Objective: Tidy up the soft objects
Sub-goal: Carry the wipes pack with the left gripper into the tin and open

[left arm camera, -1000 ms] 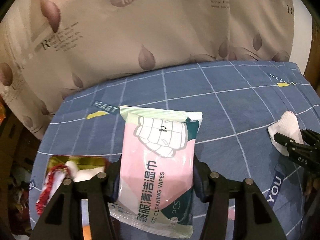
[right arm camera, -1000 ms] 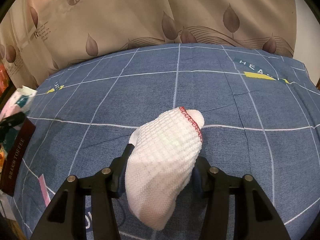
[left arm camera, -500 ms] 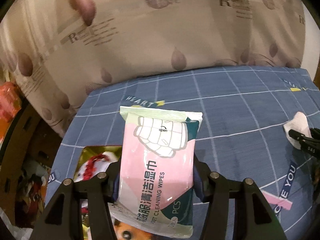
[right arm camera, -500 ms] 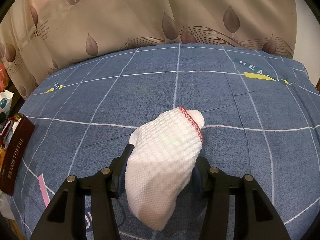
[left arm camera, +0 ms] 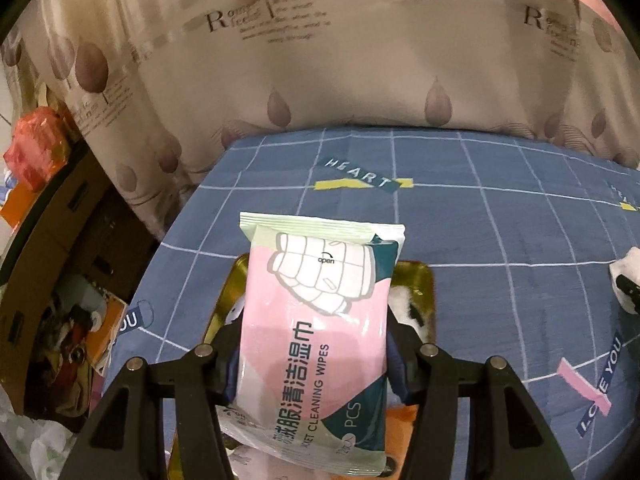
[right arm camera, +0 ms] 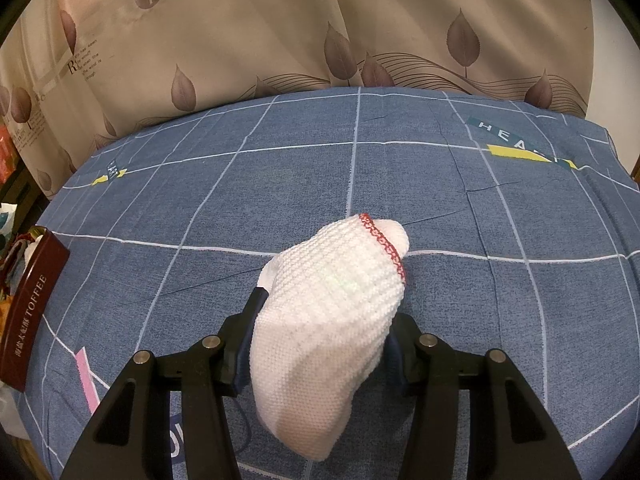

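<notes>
My left gripper (left arm camera: 314, 356) is shut on a pink and green pack of wet wipes (left arm camera: 316, 320) and holds it above an open gold tin box (left arm camera: 420, 280) at the bed's left edge; a white fluffy thing (left arm camera: 404, 304) lies in the box. My right gripper (right arm camera: 322, 336) is shut on a white knitted glove (right arm camera: 332, 308) with a red-stitched cuff, just above the blue checked bedsheet (right arm camera: 400, 160). The same box shows as a dark red "TOFFEE" tin (right arm camera: 30, 312) at the far left of the right wrist view. The right gripper's glove tip (left arm camera: 628, 276) shows at the left wrist view's right edge.
A beige leaf-print curtain (left arm camera: 320, 60) hangs behind the bed. Left of the bed there is a brown cardboard box (left arm camera: 48, 216) and floor clutter (left arm camera: 76, 328). The sheet (left arm camera: 500, 220) spreads to the right of the tin.
My left gripper has swung left with the wipes pack and now hangs over the tin box, which was off to the left before. The right gripper and glove have stayed still.
</notes>
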Action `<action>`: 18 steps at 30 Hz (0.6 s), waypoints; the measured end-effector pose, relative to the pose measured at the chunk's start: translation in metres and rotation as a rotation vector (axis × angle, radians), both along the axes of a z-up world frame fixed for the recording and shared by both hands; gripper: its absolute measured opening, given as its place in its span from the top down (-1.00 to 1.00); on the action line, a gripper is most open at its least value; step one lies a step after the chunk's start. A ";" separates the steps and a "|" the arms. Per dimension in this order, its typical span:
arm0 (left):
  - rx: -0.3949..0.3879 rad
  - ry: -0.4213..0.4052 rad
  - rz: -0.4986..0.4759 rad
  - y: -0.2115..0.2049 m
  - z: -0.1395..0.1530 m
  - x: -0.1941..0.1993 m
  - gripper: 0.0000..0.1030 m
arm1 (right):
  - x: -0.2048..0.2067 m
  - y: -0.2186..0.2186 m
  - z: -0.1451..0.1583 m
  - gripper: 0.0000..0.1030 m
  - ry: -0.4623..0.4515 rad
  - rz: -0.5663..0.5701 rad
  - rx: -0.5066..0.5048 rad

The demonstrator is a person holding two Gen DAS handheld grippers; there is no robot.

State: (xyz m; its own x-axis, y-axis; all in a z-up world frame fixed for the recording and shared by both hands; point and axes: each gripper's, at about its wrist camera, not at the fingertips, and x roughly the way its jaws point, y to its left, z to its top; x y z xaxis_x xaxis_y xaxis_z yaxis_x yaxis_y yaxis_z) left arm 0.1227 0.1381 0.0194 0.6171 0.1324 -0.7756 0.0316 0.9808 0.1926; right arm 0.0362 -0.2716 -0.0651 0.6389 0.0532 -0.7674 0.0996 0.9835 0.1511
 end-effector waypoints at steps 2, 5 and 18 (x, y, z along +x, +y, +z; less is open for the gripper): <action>-0.006 0.012 0.010 0.006 -0.004 0.003 -0.10 | 0.000 0.000 0.000 0.04 0.000 0.000 0.000; -0.021 0.035 0.012 0.012 -0.012 0.005 -0.10 | 0.000 0.000 0.000 0.04 0.000 0.000 0.000; 0.019 0.071 -0.030 0.010 -0.019 0.007 -0.22 | 0.000 0.000 0.000 0.03 0.001 0.000 -0.004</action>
State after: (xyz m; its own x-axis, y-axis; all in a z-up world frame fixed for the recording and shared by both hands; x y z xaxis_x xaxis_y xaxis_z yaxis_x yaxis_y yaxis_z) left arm 0.1297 0.1486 -0.0001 0.5644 0.1297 -0.8153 0.0753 0.9754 0.2073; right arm 0.0364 -0.2712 -0.0650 0.6382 0.0504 -0.7682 0.0997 0.9840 0.1474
